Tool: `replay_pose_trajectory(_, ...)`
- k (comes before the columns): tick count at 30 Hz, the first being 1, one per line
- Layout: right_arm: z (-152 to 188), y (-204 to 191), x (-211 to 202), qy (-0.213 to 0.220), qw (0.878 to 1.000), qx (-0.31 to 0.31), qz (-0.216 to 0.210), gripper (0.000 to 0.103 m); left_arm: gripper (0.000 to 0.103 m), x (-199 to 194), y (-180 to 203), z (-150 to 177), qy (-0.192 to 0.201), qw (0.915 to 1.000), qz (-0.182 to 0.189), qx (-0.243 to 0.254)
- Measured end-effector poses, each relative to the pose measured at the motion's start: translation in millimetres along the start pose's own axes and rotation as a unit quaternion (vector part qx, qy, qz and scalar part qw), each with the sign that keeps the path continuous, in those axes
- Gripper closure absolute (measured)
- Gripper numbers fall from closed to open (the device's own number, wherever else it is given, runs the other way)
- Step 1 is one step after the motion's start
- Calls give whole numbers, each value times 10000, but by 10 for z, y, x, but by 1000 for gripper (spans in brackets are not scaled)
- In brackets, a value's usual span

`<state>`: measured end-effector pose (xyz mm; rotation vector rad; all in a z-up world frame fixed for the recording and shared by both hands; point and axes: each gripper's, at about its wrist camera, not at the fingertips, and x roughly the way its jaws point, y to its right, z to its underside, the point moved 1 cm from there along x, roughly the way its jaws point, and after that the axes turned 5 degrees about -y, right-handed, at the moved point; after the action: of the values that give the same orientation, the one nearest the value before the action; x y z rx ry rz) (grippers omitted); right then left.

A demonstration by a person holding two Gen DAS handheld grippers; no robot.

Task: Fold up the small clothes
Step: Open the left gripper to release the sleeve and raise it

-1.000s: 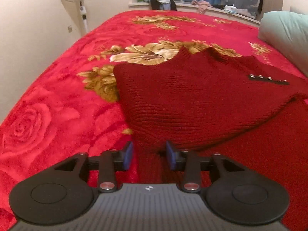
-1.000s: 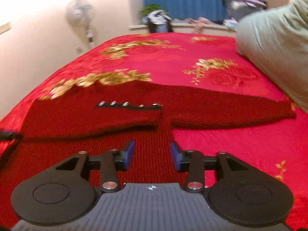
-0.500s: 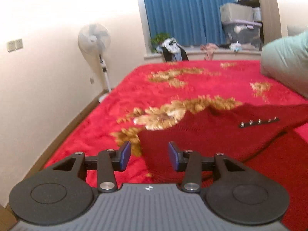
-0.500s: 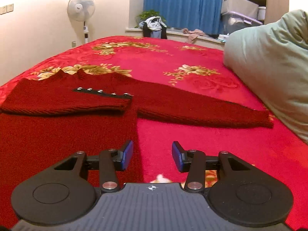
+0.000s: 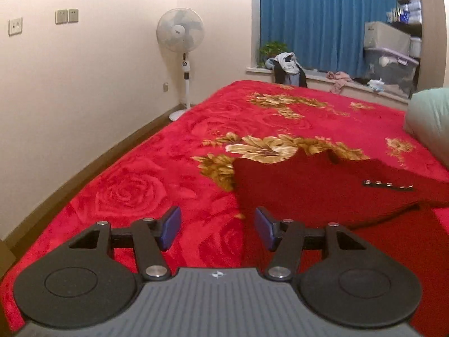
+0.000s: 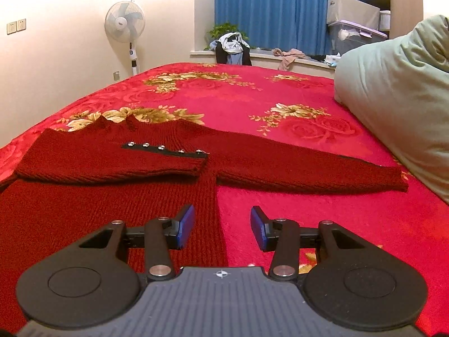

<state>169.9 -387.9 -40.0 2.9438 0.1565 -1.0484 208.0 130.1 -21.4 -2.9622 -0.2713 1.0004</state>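
Observation:
A dark red knitted sweater (image 6: 92, 196) lies flat on the red floral blanket (image 6: 252, 104). Its left sleeve (image 6: 112, 163) is folded across the chest, the cuff marked by a black strip with silver studs (image 6: 162, 148). The other sleeve (image 6: 308, 171) stretches out to the right. My right gripper (image 6: 221, 229) hovers open over the sweater's right side edge, nothing between its fingers. In the left wrist view the sweater (image 5: 308, 191) lies ahead and to the right. My left gripper (image 5: 216, 229) is raised above the sweater's left edge, its jaws opening and empty.
A pale green pillow (image 6: 398, 95) lies at the right side of the bed. A standing fan (image 5: 181, 56) is by the left wall. The windowsill (image 6: 266, 56) beyond the bed holds clothes, a plant and storage boxes. The floor drops away along the bed's left edge.
My left gripper rose and pulled back from the sweater's folded edge, and its jaws widened. My right gripper shifted a little to the right, from over the sweater body to its side edge.

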Motion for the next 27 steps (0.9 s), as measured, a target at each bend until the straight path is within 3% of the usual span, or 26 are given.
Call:
replay_pose_trajectory(2, -17, -11, 5, 35, 10000, -17, 3, 57, 39, 82, 9, 17, -73, 9998, -151, 110)
replay_pose_trajectory(17, -152, 119, 127, 191, 9996, 195, 73, 57, 35, 277, 36, -19, -69, 9997, -126, 217)
replay_pose_trajectory(22, -175, 214, 214, 99, 9996, 264, 74, 70, 29, 309, 127, -11, -37, 9988, -95, 485)
replay_pose_trajectory(27, -178, 457, 327, -13, 9973, 730, -12, 70, 29, 297, 163, -9, 21, 9981, -15, 611)
